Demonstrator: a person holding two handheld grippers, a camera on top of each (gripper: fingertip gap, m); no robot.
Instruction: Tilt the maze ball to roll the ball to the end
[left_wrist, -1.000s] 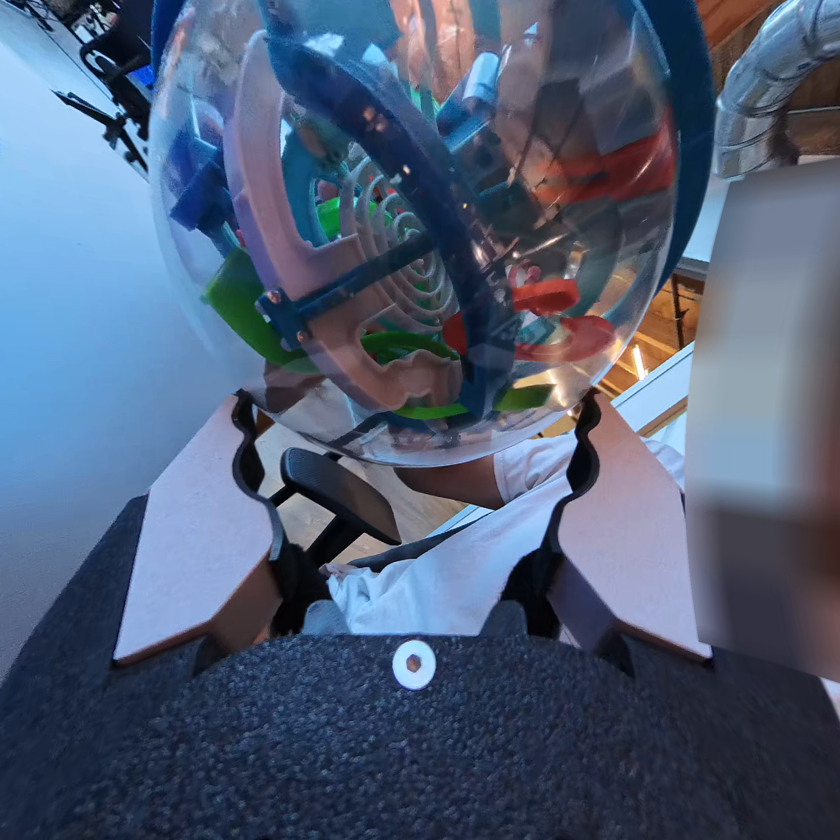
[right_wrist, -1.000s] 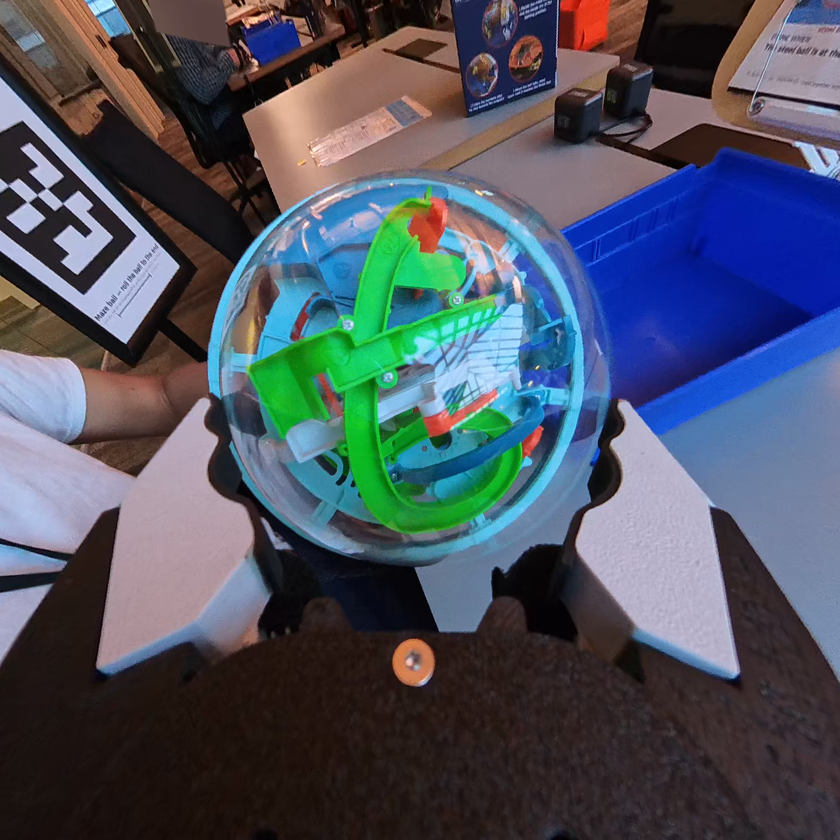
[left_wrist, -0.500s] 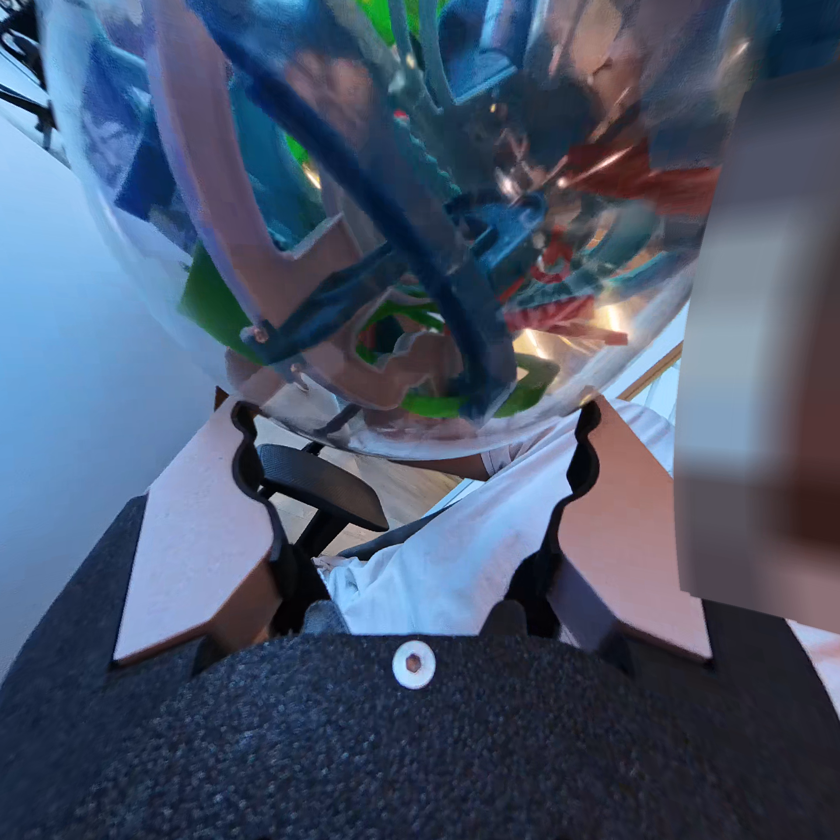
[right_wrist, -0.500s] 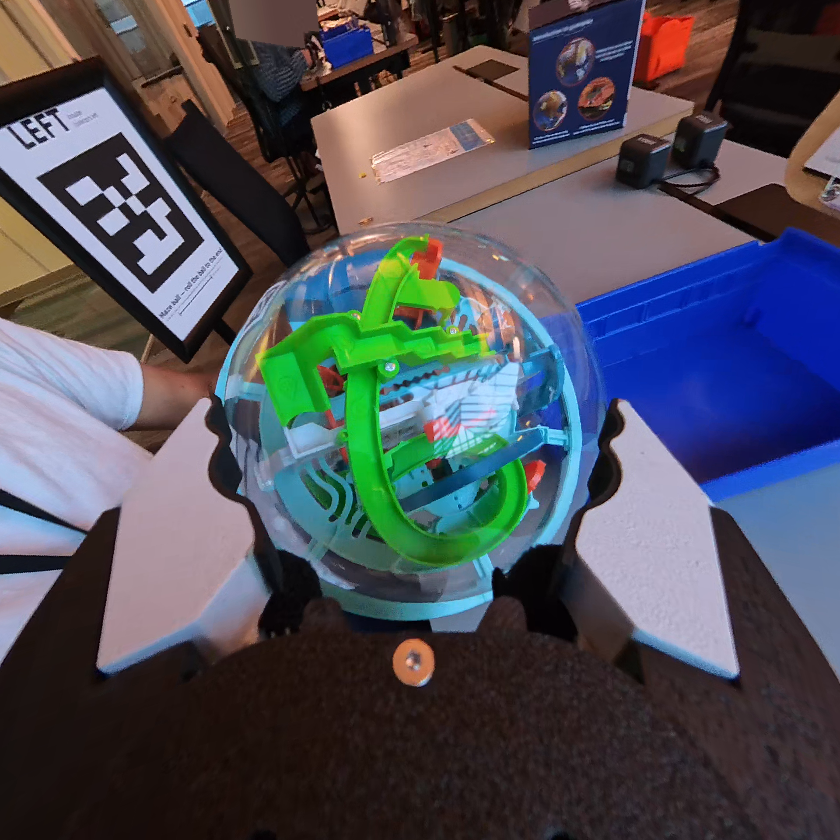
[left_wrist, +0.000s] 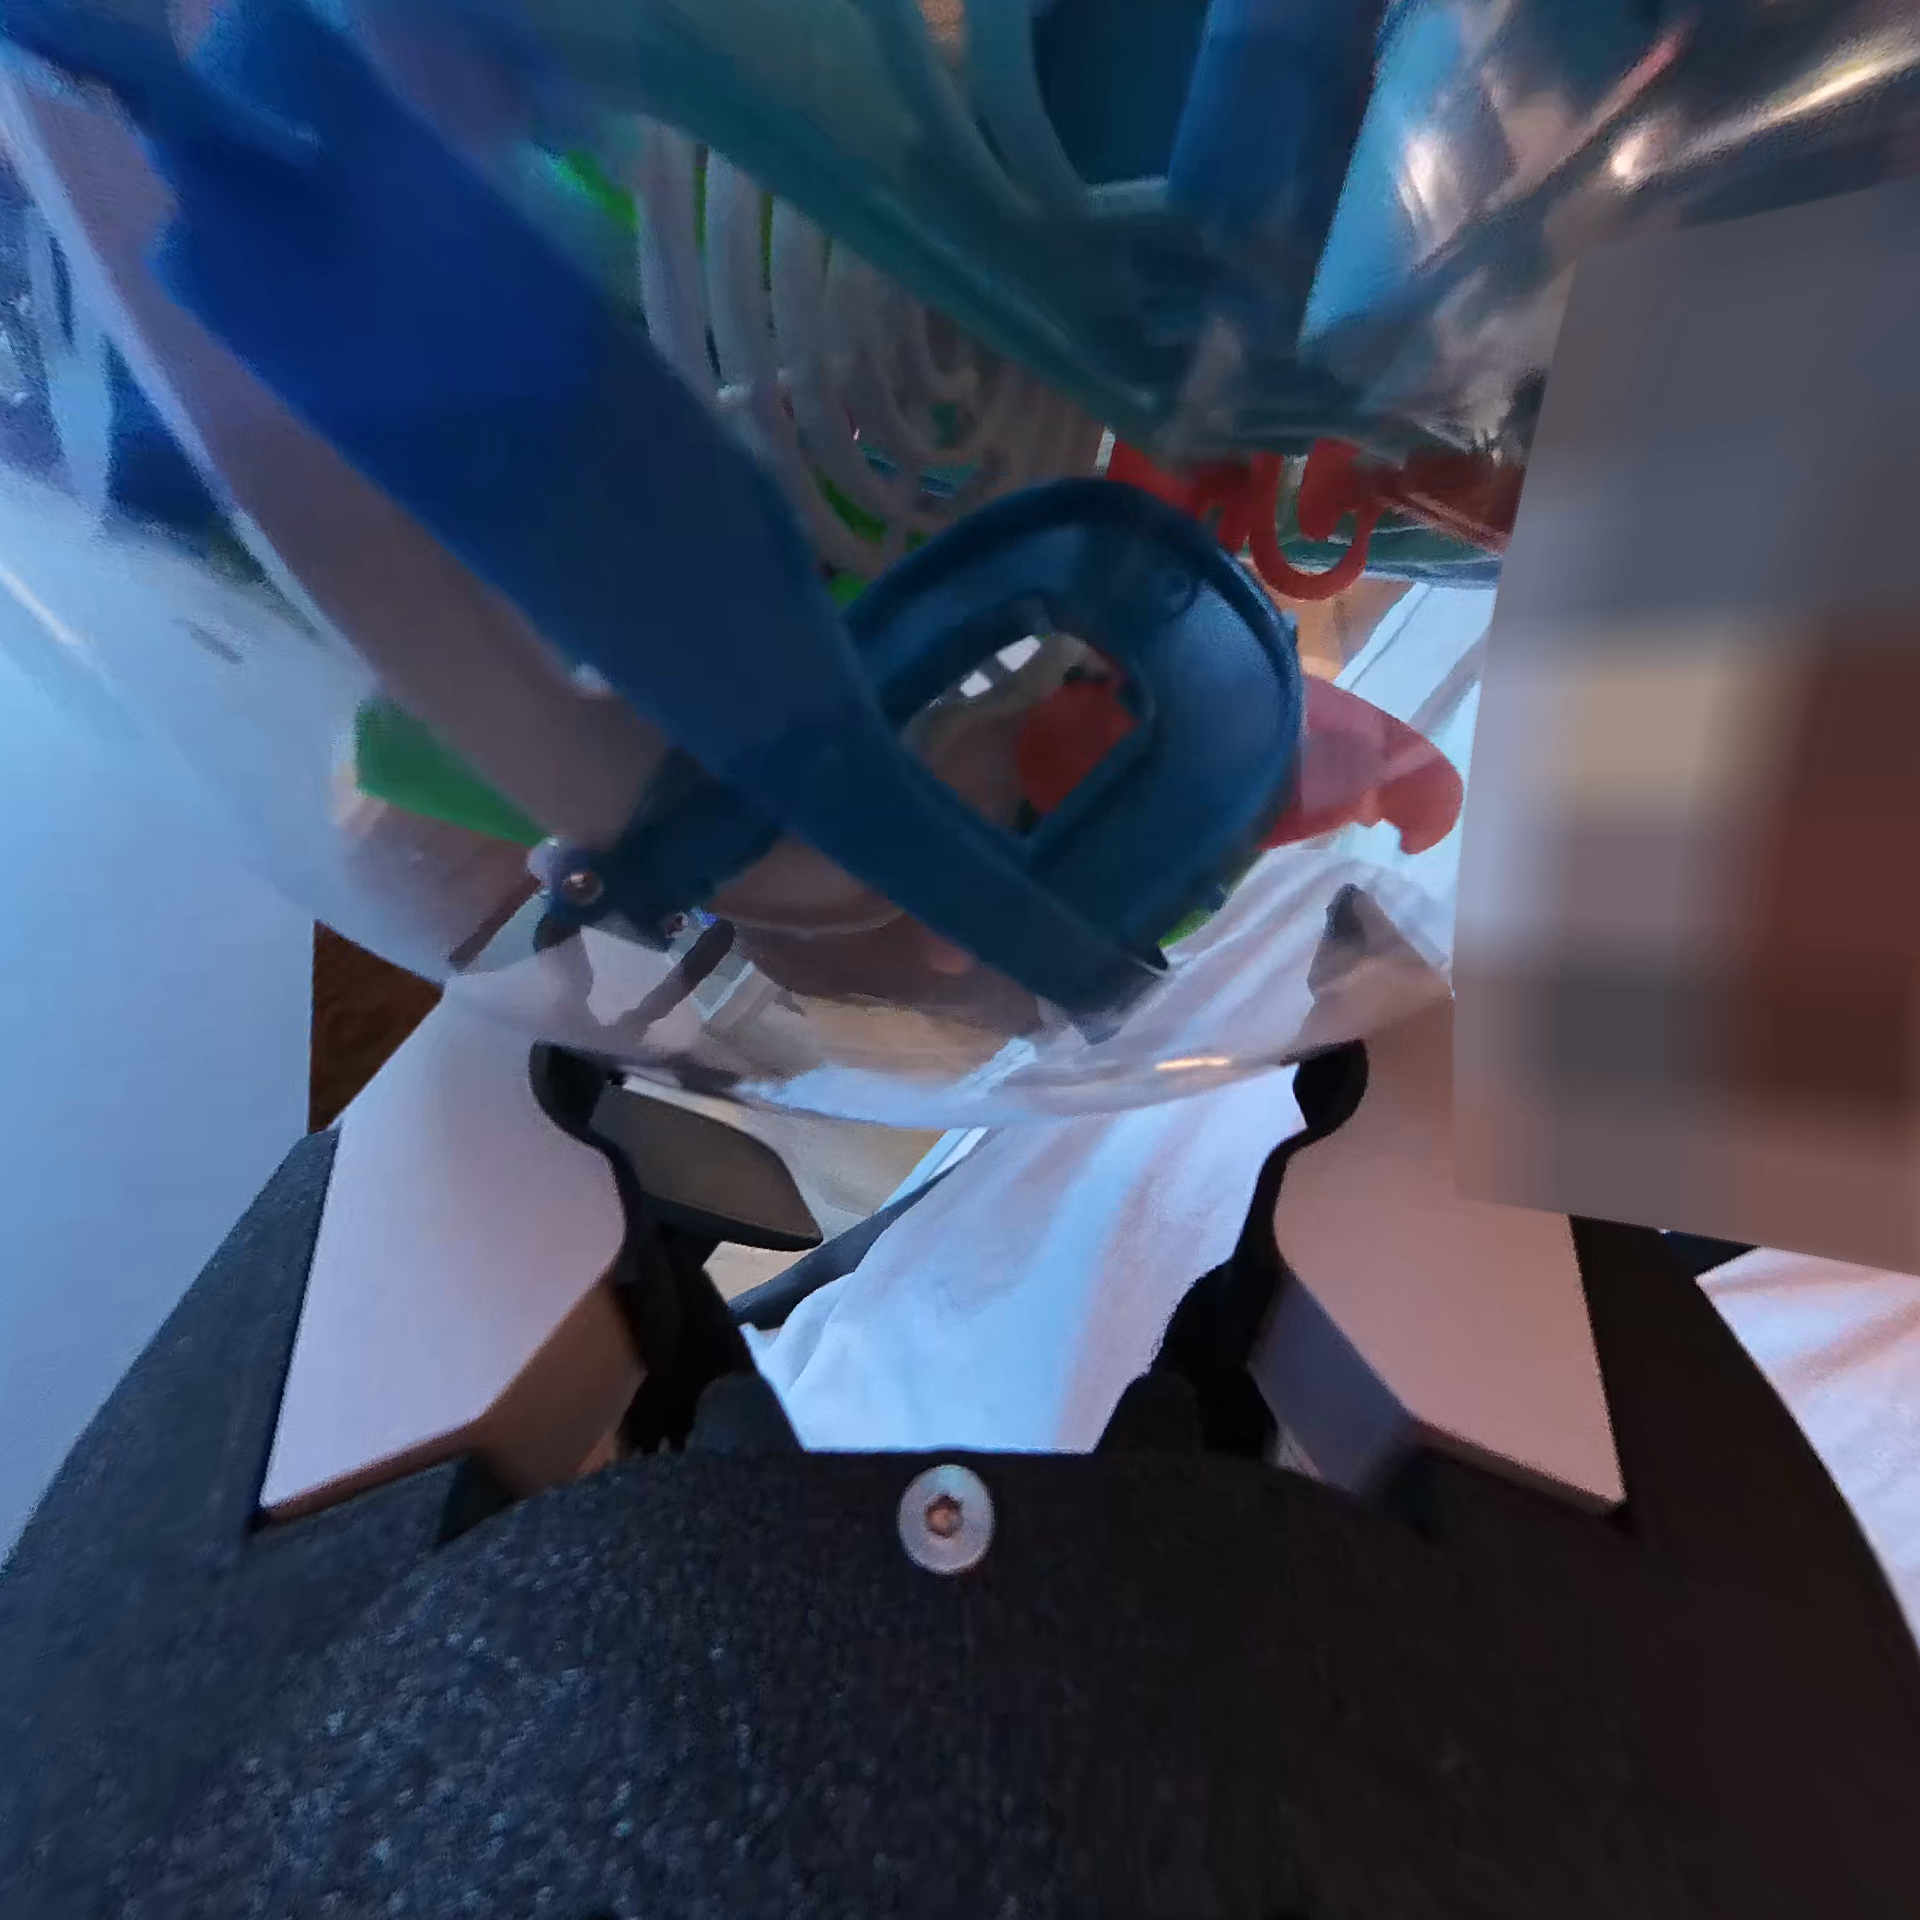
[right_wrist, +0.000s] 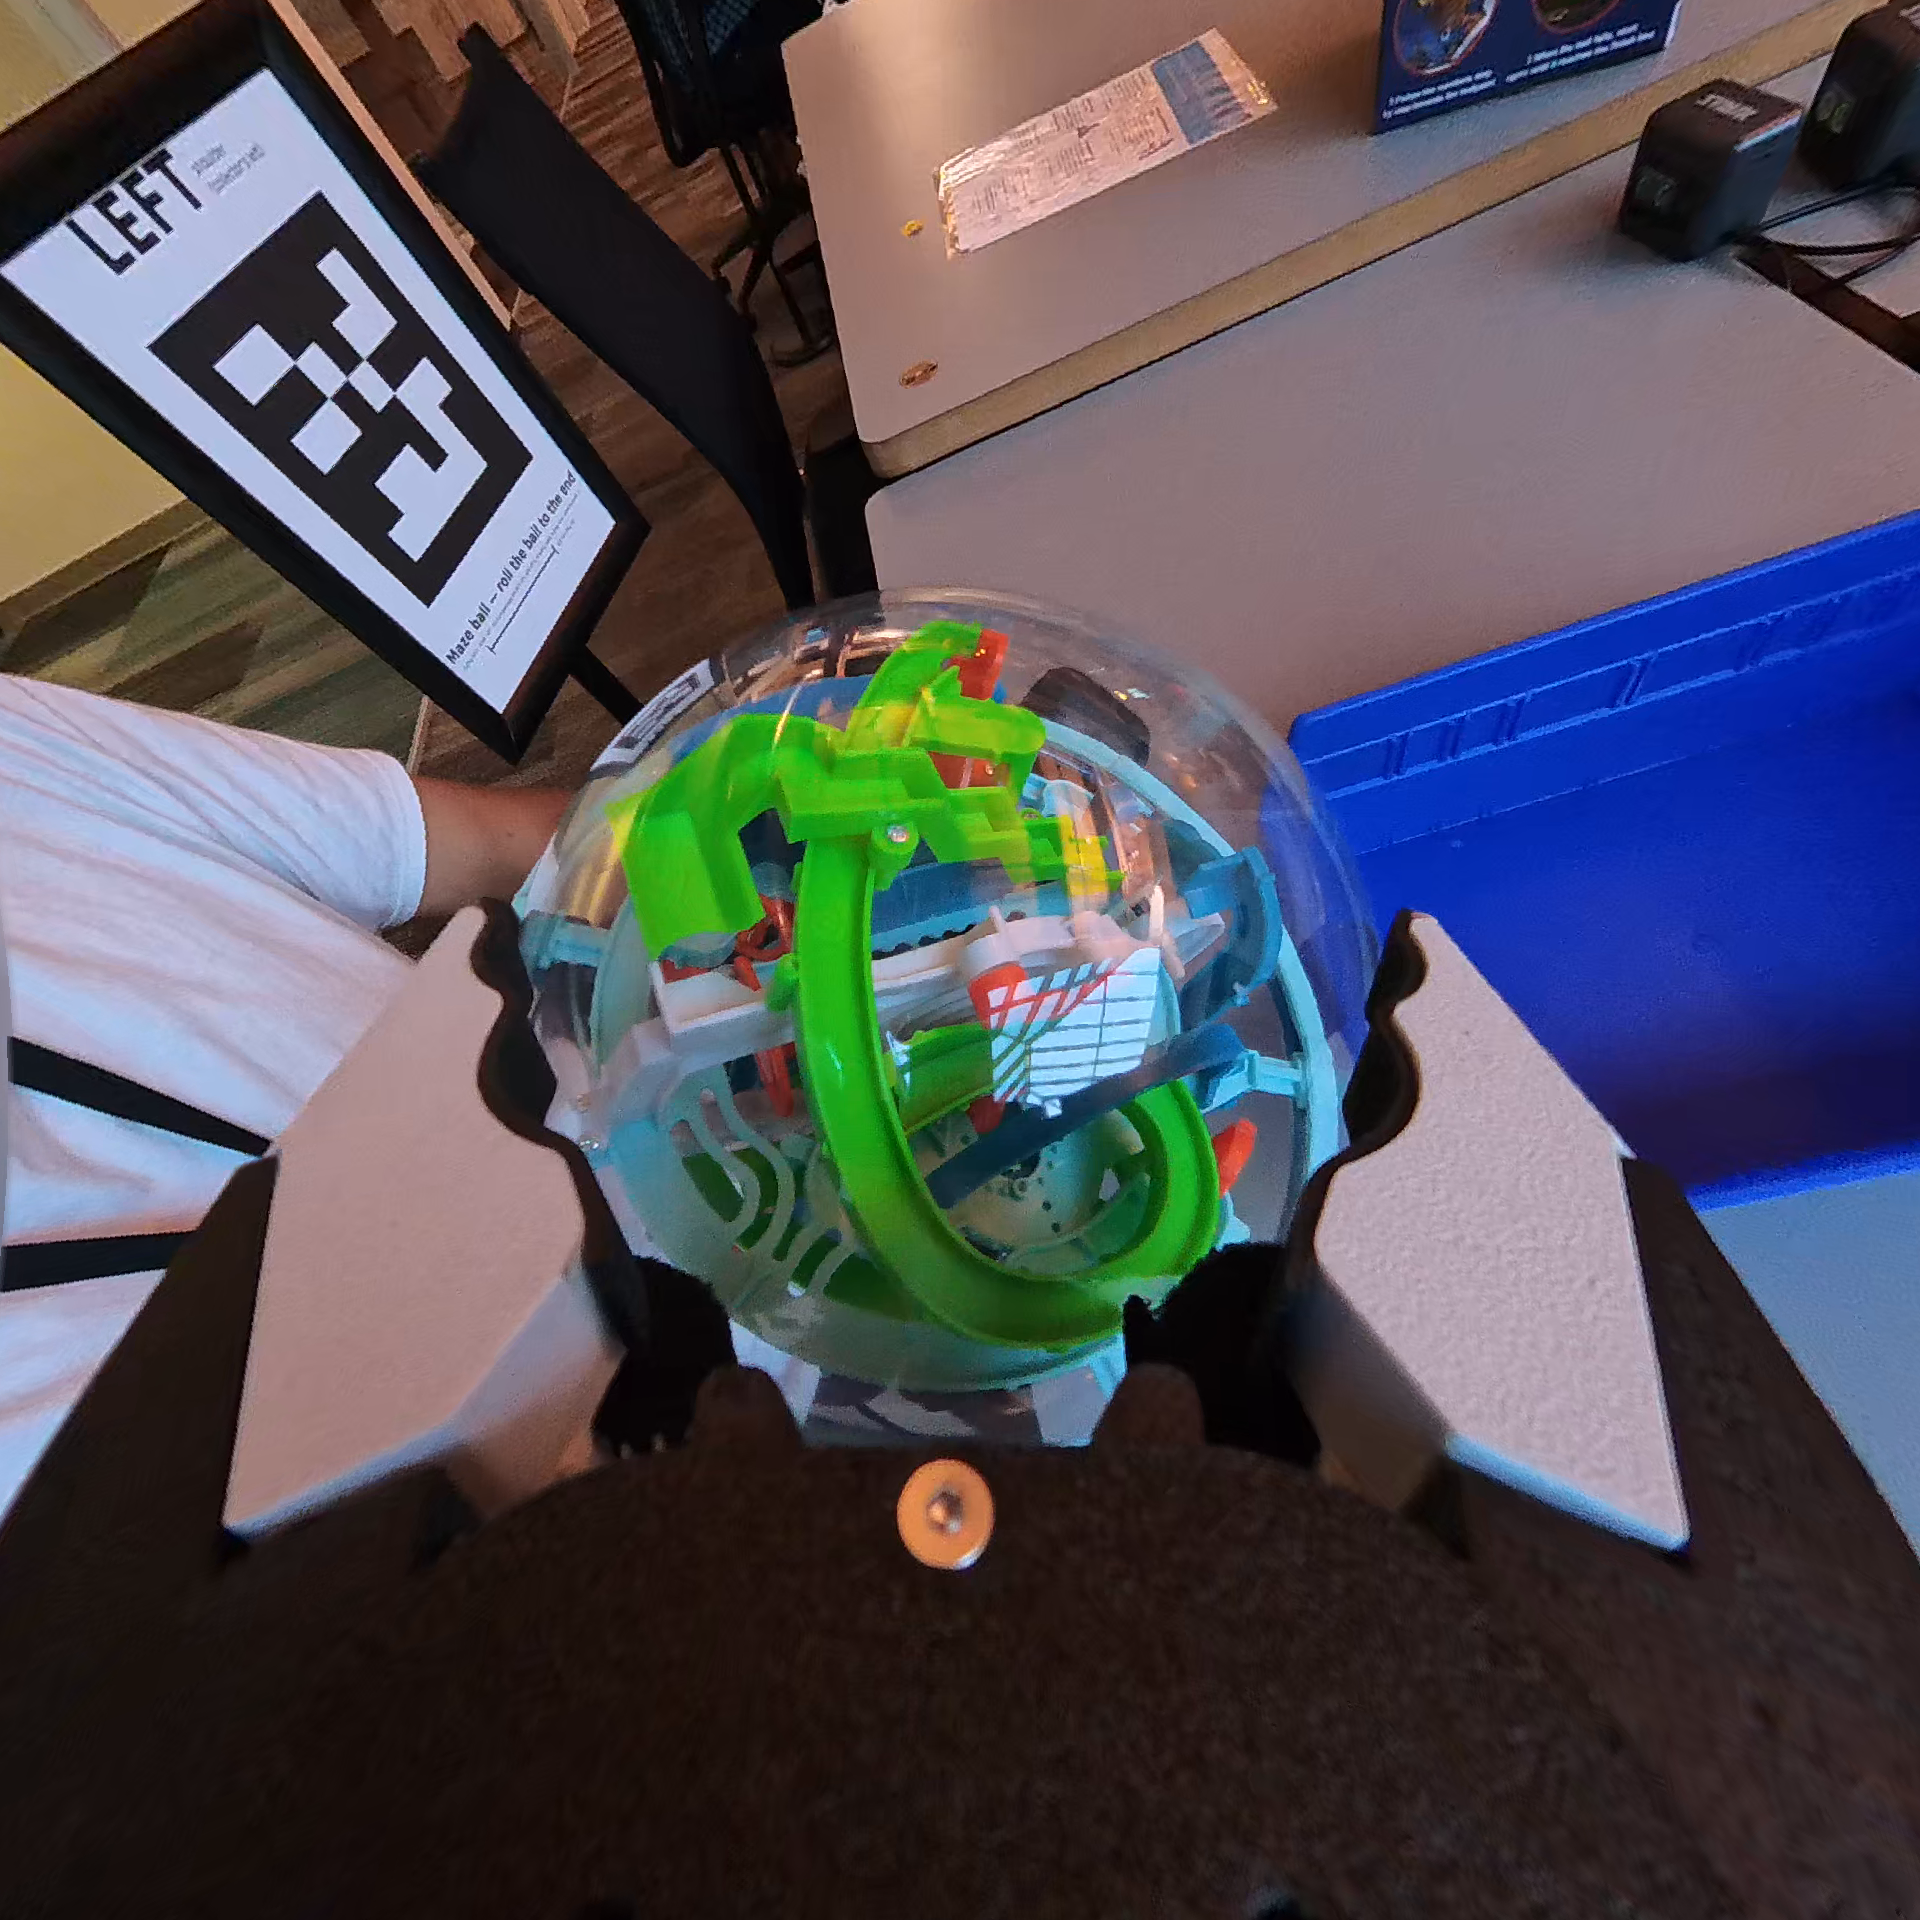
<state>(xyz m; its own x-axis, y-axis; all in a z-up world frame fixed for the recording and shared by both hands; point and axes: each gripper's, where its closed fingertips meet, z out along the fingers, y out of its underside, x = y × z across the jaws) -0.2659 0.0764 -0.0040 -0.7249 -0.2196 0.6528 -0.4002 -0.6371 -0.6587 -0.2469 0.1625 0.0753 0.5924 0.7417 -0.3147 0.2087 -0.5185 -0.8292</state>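
Observation:
The maze ball (right_wrist: 935, 987) is a clear sphere with green, blue, white and red tracks inside. In the right wrist view it sits deep between my right gripper's (right_wrist: 945, 925) two fingers, which press on its sides. In the left wrist view the ball (left_wrist: 831, 520) fills the upper frame, very close and blurred. Its curved underside rests against the fingertips of my left gripper (left_wrist: 945, 1060), whose jaws stand wide apart. I cannot make out the small steel ball inside the maze.
A blue bin (right_wrist: 1662, 935) stands on the grey table (right_wrist: 1351, 468) right of the ball. A framed sign with a black-and-white marker (right_wrist: 312, 395) stands at left. A person's white shirt (right_wrist: 156, 883) is close by. Black boxes (right_wrist: 1704, 166) lie at far right.
The maze ball has tipped, turning its green track. It has sunk deeper between the right fingers. In the left view it has come much closer and lower.

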